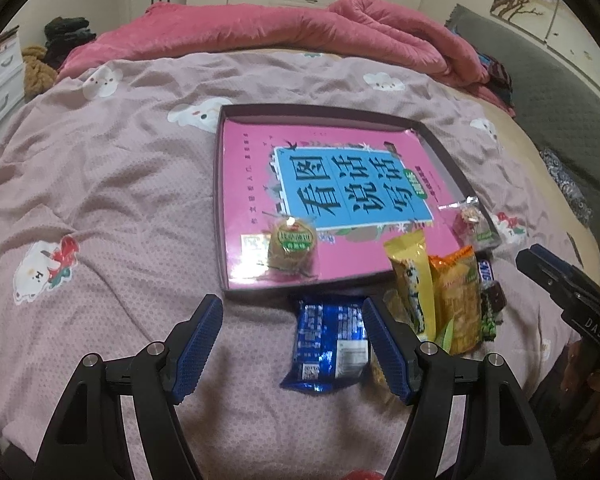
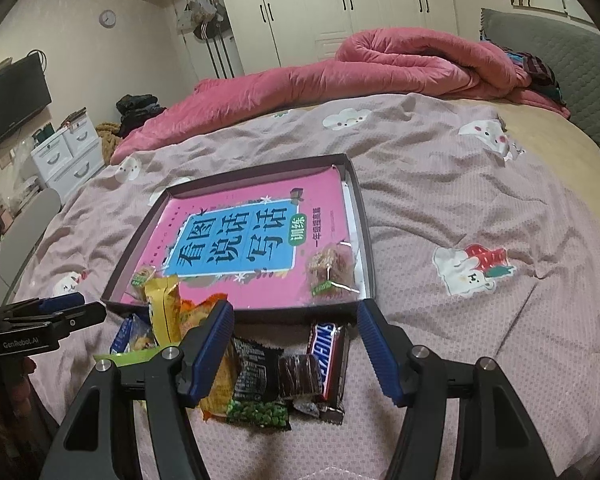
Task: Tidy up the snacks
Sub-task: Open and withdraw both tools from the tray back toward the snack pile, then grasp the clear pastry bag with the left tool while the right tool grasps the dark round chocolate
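**2 snacks sitting in the box, the rest waiting on the bed**

Nearest the cameras, both claws are hovering with their jaws spread apart and nothing between them. The left gripper is hanging above the blue packet, which is lying flat on the bedspread just outside the near edge of the box. The right gripper is hanging over the remaining pile, where a Snickers bar, a small dark brown wrapped square and a black packet with green peas printed on it are touching one another.

Beside them, toward the box's near edge, a yellow packet and an orange packet are overlapping, the yellow one leaning over the rim.

Inside the box, which is carrying a pink book as its floor, 2 items are already resting: a round cake in clear wrap at the near left part, and a clear-wrapped nut bar in the near right corner.

By my judgement the sorting is only getting started: 2 pieces are placed, and at least 6 are waiting outside, so most of the work is remaining. The far half of the box is lying unused.

Beyond it, a pink quilt is bunching along the far edge of the bed.
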`<state>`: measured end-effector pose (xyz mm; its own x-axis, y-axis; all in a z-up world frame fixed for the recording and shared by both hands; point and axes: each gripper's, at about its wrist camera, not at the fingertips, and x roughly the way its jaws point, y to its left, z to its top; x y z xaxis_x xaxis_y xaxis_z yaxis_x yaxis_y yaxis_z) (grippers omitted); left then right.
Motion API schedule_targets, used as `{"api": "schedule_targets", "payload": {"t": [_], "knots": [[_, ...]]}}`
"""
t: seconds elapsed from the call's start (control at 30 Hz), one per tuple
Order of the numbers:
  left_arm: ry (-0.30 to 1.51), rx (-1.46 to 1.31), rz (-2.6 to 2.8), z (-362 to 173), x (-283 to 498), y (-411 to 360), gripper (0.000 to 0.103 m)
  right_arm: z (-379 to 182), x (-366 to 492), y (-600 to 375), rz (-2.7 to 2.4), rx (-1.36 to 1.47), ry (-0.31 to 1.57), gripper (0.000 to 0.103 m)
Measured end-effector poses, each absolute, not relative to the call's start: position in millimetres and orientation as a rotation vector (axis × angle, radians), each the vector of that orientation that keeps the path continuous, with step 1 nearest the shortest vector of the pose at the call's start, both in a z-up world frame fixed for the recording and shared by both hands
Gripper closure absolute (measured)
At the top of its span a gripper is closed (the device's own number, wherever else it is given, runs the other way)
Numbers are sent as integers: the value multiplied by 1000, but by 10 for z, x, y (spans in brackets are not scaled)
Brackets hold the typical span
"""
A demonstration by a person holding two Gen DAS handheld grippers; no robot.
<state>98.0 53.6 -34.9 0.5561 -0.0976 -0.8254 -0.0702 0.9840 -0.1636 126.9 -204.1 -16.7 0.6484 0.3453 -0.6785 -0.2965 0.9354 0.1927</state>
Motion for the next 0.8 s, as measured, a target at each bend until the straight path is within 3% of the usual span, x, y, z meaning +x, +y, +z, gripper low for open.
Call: {"api": "schedule_targets", "payload": {"t": [0.7,0.8], "knots": [[1038,-124,-75,-476,918,289,29,-411,1122,-2052,355,7,876,39],[1037,-120,-81,-473,912,275,29,-445,1136,-2047,356,3,891,44]]}}
